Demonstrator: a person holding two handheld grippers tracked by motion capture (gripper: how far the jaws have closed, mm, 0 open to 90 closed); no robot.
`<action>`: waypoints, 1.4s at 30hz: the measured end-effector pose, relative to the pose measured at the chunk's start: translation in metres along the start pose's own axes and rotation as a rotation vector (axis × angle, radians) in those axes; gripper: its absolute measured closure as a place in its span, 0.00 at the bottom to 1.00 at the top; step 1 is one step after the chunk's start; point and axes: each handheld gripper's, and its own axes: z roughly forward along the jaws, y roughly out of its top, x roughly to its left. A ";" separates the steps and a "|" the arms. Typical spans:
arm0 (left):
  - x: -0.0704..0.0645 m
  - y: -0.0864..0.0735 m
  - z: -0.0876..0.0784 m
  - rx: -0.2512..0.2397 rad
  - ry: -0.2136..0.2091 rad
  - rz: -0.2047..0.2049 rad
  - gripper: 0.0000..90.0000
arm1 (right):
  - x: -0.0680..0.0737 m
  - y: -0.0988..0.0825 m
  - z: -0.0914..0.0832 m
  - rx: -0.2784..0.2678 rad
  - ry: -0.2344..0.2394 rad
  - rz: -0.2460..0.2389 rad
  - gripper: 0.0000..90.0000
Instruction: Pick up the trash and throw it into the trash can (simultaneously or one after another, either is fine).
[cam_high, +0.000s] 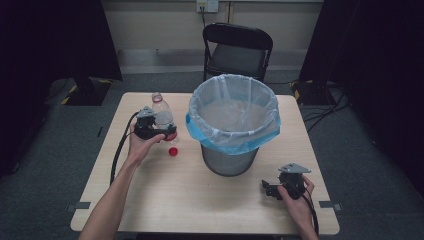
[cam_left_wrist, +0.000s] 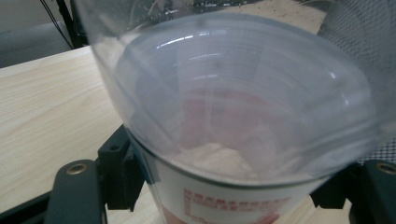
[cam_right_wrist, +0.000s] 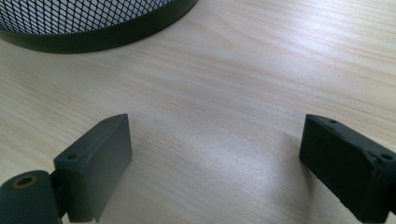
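Note:
A clear plastic bottle (cam_high: 161, 112) with a red label stands upright and uncapped on the left part of the wooden table (cam_high: 200, 200). My left gripper (cam_high: 162, 131) reaches it from the near side, both black pads against its lower body. In the left gripper view the bottle (cam_left_wrist: 233, 116) sits between the jaws of the left gripper (cam_left_wrist: 224, 196). A small red cap (cam_high: 173, 151) lies on the table just in front of the bottle. My right gripper (cam_high: 267, 189) rests near the front right edge, open, and the right gripper (cam_right_wrist: 215, 163) has only bare wood between its jaws.
A mesh waste bin (cam_high: 227, 160) lined with a clear and blue bag stands mid-table, right of the bottle; its base (cam_right_wrist: 93, 23) lies ahead of the right gripper. A black chair (cam_high: 237, 50) stands beyond the far edge. Cables trail off both grippers.

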 end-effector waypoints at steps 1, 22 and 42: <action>0.000 0.000 -0.001 -0.001 -0.003 0.001 0.30 | 0.000 0.000 0.000 0.001 0.002 0.000 0.09; -0.012 0.020 -0.036 -0.102 -0.064 -0.063 0.31 | 0.000 0.000 0.000 0.000 0.000 0.001 0.09; -0.032 0.058 -0.081 -0.261 -0.113 -0.059 0.31 | 0.000 0.000 0.000 0.000 0.000 0.000 0.09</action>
